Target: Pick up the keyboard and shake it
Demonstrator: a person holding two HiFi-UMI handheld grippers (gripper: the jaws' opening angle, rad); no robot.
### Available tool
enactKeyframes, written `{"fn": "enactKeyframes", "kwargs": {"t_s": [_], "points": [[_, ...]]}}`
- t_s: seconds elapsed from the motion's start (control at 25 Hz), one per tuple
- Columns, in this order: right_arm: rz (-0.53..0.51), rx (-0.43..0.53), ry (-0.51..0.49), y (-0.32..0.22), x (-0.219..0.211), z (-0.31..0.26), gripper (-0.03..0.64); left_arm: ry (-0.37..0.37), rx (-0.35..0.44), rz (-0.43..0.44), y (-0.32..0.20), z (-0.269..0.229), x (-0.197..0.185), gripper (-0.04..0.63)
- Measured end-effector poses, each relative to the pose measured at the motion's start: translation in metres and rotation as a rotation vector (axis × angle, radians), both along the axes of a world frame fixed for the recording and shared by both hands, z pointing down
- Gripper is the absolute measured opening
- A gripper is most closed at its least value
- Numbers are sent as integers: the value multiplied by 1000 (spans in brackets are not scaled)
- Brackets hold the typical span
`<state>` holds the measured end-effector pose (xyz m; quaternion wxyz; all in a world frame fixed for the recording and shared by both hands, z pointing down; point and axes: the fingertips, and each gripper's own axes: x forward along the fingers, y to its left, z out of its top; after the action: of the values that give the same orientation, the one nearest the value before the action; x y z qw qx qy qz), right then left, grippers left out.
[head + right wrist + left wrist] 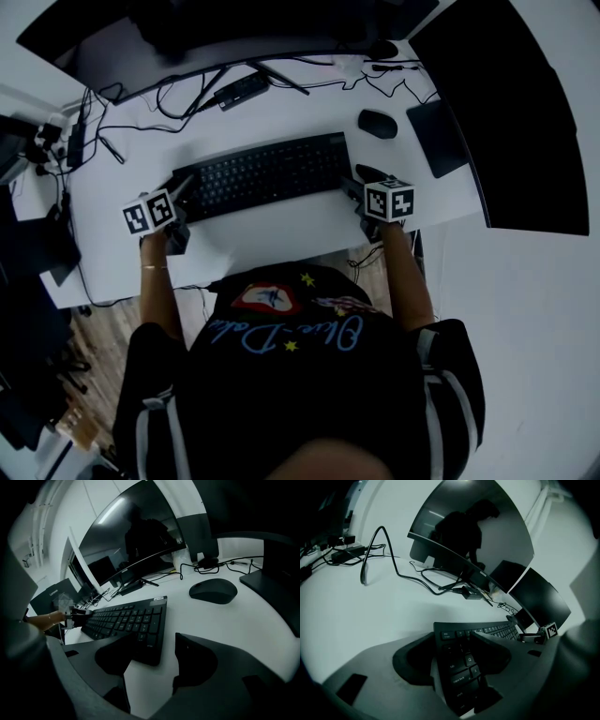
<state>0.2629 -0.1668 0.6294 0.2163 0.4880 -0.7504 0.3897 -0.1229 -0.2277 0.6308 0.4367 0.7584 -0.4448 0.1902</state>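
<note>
A black keyboard (262, 173) lies flat on the white desk (281, 234), in front of the person. My left gripper (181, 192) is at its left end. In the left gripper view the jaws of the left gripper (452, 641) straddle that end of the keyboard (461, 667). A sliver of desk shows between the left jaw and the keyboard's edge. My right gripper (353, 185) is at the right end. In the right gripper view the right gripper (159, 641) stands open, with the near corner of the keyboard (126, 618) by its left jaw and bare desk beside the right jaw.
A black mouse (378, 123) lies behind the keyboard's right end, beside a dark flat pad (438, 136). A curved monitor (234, 37) stands at the back and a second screen (506, 112) at the right. Cables (187, 98) and a power strip (75, 141) lie at the back left.
</note>
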Motion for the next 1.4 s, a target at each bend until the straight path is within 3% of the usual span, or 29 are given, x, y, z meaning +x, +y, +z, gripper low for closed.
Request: {"fn": "enactKeyframes", "kwargs": {"t_s": [0.36, 0.52, 0.64, 0.84, 1.4], "points": [[-84, -40, 17, 1, -19, 0, 242, -5, 8, -7, -1, 0, 2, 224], [-16, -44, -33, -3, -14, -3, 239, -9, 8, -10, -1, 0, 2, 224], [18, -55, -50, -6, -9, -2, 170, -4, 9, -30, -2, 0, 1, 224], [19, -31, -44, -5, -9, -1, 166, 17, 8, -80, -3, 1, -2, 213], [40, 51, -9, 7, -6, -6, 164, 23, 64, -112, 15, -12, -3, 204]]}}
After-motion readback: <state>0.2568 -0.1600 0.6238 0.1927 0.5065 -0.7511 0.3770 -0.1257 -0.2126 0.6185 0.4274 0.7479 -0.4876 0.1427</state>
